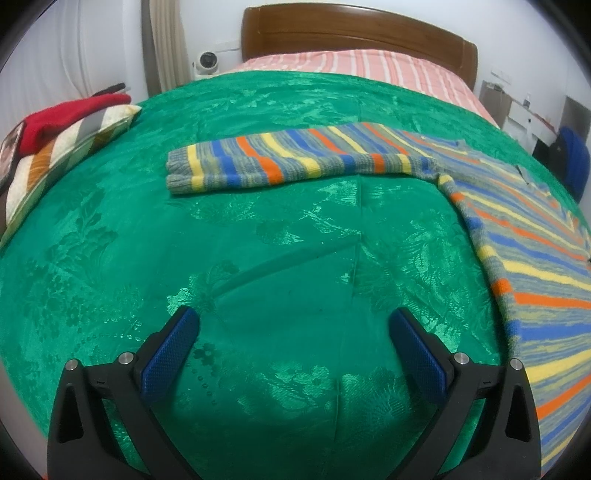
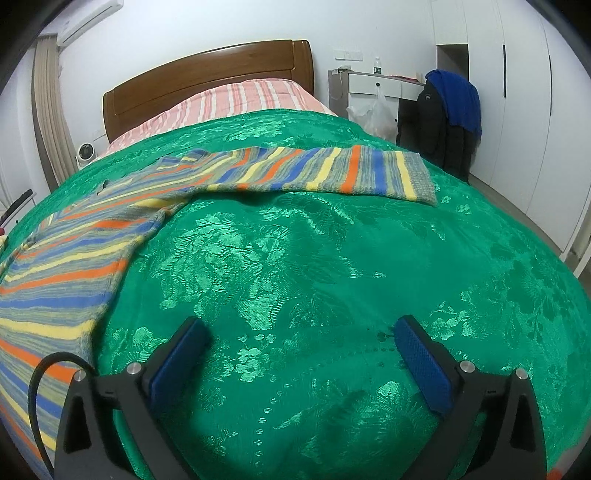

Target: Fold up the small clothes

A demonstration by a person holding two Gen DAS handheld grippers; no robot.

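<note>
Both grippers, left (image 1: 293, 325) and right (image 2: 301, 334), released, angled down over green bedspread (image 1: 258, 229).

Shiny green damask bedspread (image 2: 332, 258) gleams under a chunky ribbed-knit striped sweater (image 1: 295, 158), glossy wooden headboard (image 1: 354, 33) behind, matt black plastic fingers (image 1: 162, 354) with dimpled blue pads (image 1: 166, 354).

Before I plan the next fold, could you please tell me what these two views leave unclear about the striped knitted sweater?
- Left wrist view: the striped knitted sweater runs off the right edge, so its body and far sleeve are cut off.
- Right wrist view: the sweater runs off the left edge; the hem is unseen.
- Collar: too small and warped to read.
- Underside: hidden against the green patterned bedspread.
</note>
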